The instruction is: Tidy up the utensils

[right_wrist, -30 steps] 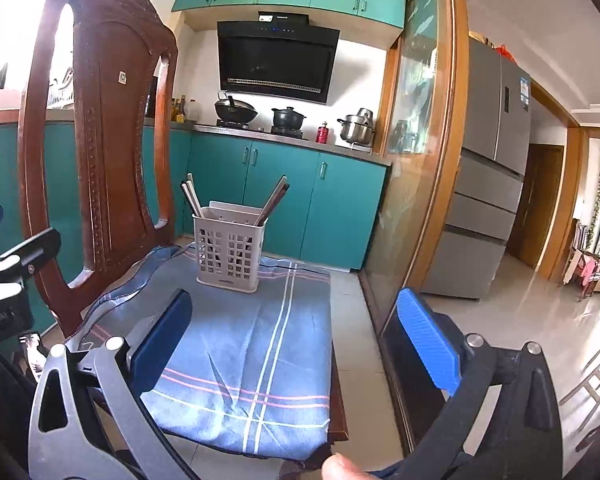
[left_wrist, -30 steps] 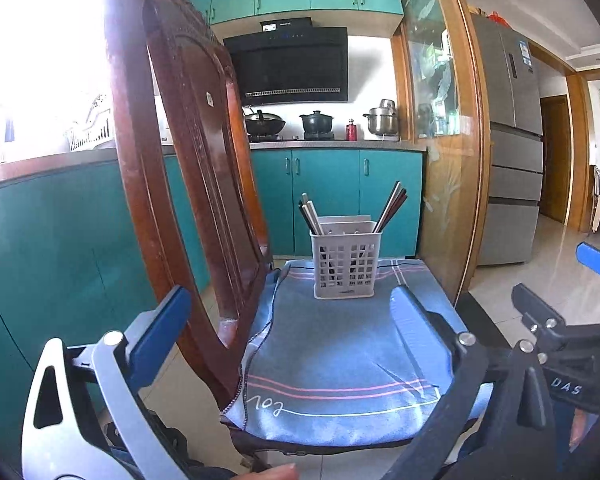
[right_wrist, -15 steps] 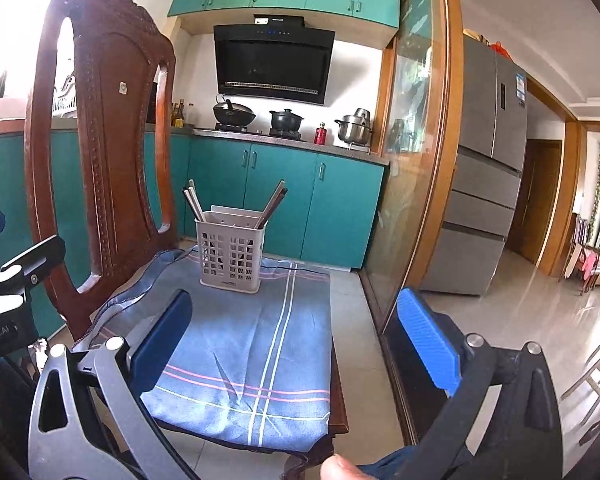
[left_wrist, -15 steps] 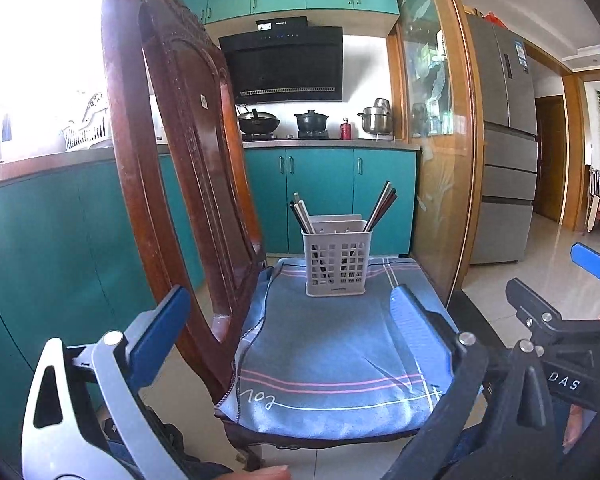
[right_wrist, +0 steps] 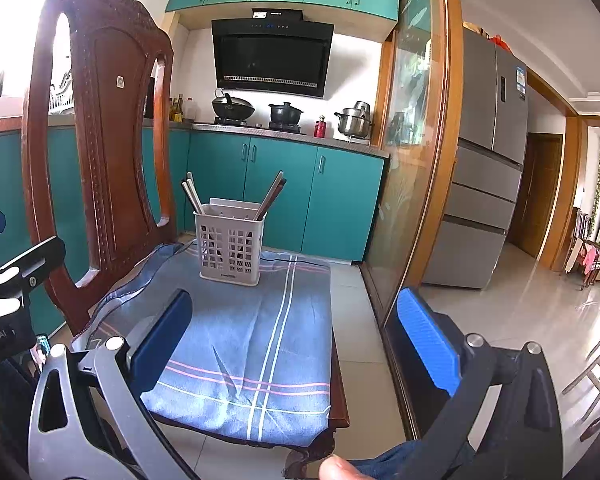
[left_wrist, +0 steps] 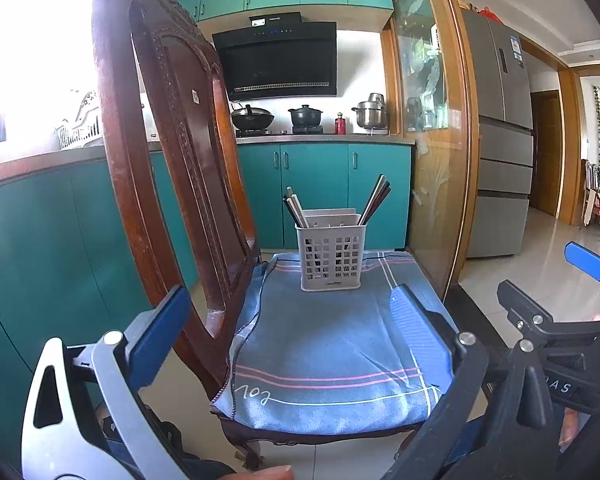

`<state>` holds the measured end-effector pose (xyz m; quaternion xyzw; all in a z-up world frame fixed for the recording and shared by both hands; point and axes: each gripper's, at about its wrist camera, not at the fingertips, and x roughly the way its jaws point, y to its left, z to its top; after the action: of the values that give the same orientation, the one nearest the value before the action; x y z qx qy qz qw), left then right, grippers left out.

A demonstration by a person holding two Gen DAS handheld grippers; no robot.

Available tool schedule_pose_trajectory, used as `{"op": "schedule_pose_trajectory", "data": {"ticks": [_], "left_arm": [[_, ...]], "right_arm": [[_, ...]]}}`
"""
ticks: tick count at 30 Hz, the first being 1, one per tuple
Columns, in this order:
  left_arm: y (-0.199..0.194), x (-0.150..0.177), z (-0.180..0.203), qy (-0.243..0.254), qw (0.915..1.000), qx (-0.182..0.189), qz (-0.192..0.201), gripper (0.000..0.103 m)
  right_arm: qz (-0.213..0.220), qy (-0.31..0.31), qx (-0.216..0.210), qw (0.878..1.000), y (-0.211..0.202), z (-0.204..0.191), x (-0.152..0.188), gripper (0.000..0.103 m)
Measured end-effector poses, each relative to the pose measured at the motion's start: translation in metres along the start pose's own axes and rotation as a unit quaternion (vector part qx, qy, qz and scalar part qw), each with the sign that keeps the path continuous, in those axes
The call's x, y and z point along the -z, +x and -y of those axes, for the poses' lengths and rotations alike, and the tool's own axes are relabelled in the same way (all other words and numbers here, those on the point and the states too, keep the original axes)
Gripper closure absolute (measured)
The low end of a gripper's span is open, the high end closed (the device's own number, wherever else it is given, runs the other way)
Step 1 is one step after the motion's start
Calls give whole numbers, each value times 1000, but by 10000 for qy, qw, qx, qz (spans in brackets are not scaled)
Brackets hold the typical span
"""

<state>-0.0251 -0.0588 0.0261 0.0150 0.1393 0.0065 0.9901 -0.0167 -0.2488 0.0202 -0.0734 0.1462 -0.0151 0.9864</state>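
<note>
A kitchen with teal cabinets (left_wrist: 320, 188) is filling the background, and a black range hood (right_wrist: 272, 58) is hanging over a bench (right_wrist: 284, 132) carrying a dark wok, a black pot and a steel pot. A grey multi-door refrigerator (right_wrist: 488, 160) is standing to the right, beyond a wood-framed glass partition (right_wrist: 416, 140), and a pale tiled floor (left_wrist: 540, 264) is shining in the daylight.

A carved dark wooden chair (right_wrist: 104, 120) is sitting in front, its seat covered by a blue cloth with pink and white stripes (left_wrist: 332, 344). A white perforated plastic utensil basket (left_wrist: 330, 254) is standing upright on the far part of that cloth, well apart from both tools. Two bundles of chopsticks (left_wrist: 374, 204) are leaning outward in it, one at each end.

The left gripper (left_wrist: 284, 328) is hovering near the front of the seat with its blue-padded fingers (left_wrist: 158, 336) spread wide, holding nothing. The right gripper (right_wrist: 300, 336) is hovering over the seat's right front, its fingers (right_wrist: 428, 340) likewise spread and empty.
</note>
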Motion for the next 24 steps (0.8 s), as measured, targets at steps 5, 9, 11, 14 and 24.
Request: {"op": "schedule_pose_trajectory", "data": {"ticks": [5, 9, 11, 14, 24], "left_arm": [[-2, 0, 1, -25, 9999, 123, 0, 4], [-3, 0, 2, -4, 9999, 107, 3, 4], [-3, 0, 2, 2, 10000, 96, 1, 4], [-2, -1, 1, 12, 10000, 92, 10, 4], [1, 1, 6, 29, 10000, 74, -46, 3]], "right_arm": [[-5, -10, -16, 10000, 1, 0, 1, 3], [-6, -5, -22, 10000, 2, 0, 1, 3], [-11, -2, -28, 10000, 2, 0, 1, 3], [-4, -4, -22, 10000, 2, 0, 1, 3], [-9, -13, -50, 10000, 4, -1, 2, 3]]}}
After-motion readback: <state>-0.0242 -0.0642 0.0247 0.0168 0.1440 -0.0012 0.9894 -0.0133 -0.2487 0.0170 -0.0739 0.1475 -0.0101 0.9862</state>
